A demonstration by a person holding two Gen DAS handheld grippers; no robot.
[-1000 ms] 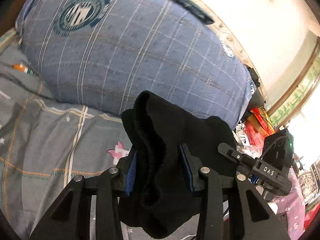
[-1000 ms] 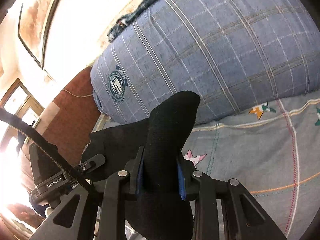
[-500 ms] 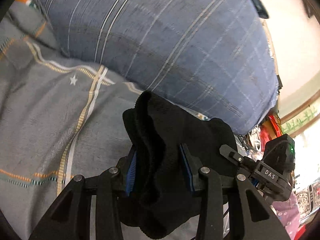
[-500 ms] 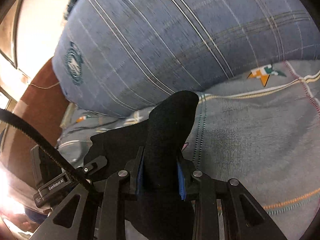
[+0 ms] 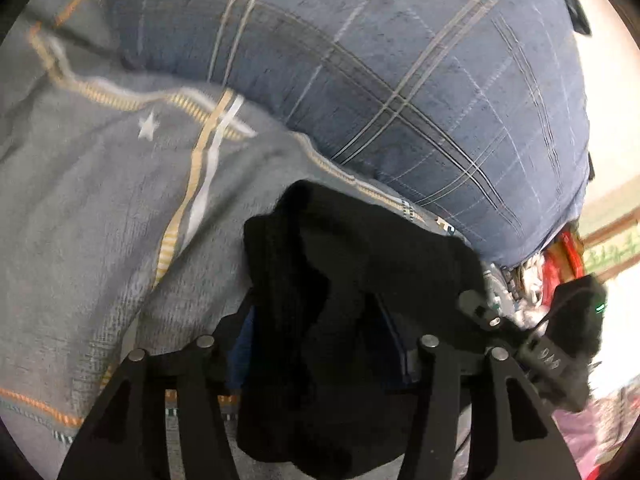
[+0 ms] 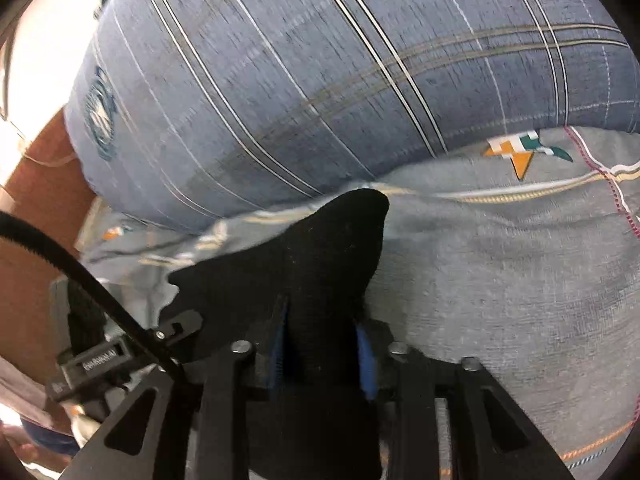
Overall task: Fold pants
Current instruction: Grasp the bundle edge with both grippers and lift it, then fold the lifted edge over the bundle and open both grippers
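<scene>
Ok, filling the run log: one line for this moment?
left gripper: shut on black pants | right gripper: shut on black pants | over grey bedsheet

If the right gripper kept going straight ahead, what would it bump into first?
Probably the grey bedsheet, just short of the big blue plaid pillow. The right hand-held gripper is clamped on the black pants; depth is hard to judge.

Pants (image 5: 340, 280): black knit cloth, matt, soft, slightly fuzzy at edges. Left gripper (image 5: 316, 344) and right gripper (image 6: 322, 340): matt black hard plastic, shiny metal rivets, blue pads by cloth. Bedsheet (image 5: 100, 220): grey woven cloth, matt, coarse weave, stitched stripes. Big pillow (image 6: 320, 60): blue plaid cloth, matt, slubby. Strap (image 6: 60, 256): black, fuzzy texture.
</scene>
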